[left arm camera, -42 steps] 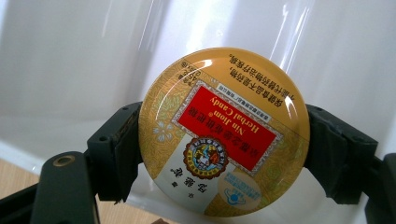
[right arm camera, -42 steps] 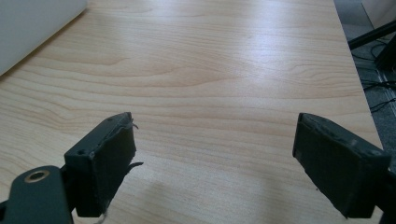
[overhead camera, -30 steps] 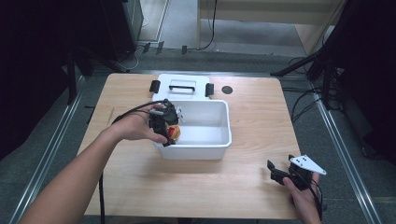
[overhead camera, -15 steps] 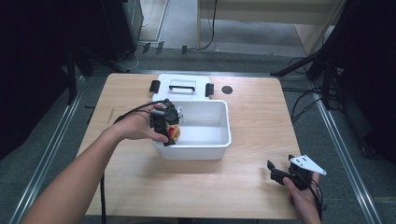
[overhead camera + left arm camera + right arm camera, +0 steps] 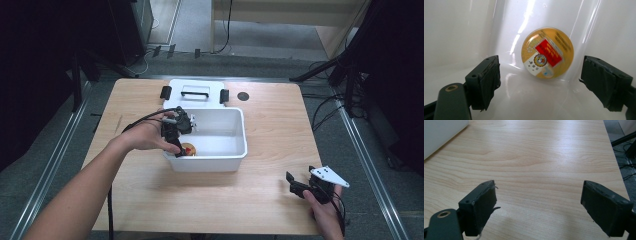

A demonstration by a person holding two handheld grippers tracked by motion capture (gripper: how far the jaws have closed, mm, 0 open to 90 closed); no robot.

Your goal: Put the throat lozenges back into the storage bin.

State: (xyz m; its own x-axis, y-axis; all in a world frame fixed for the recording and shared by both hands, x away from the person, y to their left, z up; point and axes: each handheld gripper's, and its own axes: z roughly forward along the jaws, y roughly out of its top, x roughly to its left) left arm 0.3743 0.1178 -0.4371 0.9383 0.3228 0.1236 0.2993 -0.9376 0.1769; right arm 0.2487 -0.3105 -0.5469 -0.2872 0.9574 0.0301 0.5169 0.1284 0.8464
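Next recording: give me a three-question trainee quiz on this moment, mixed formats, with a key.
1. True or false: the left hand-held gripper is clamped on the round gold container.
2. Multiple choice: where is the round gold container? A) on the wooden table beside the lid; B) inside the white bin; C) between the jaws of the right hand-held gripper.
3. Fill in: the white lid with the black handle lies on the table just ____ the bin, on the side away from the person.

Key
1. False: its jaws stand open on either side of the container, not touching it.
2. B
3. behind
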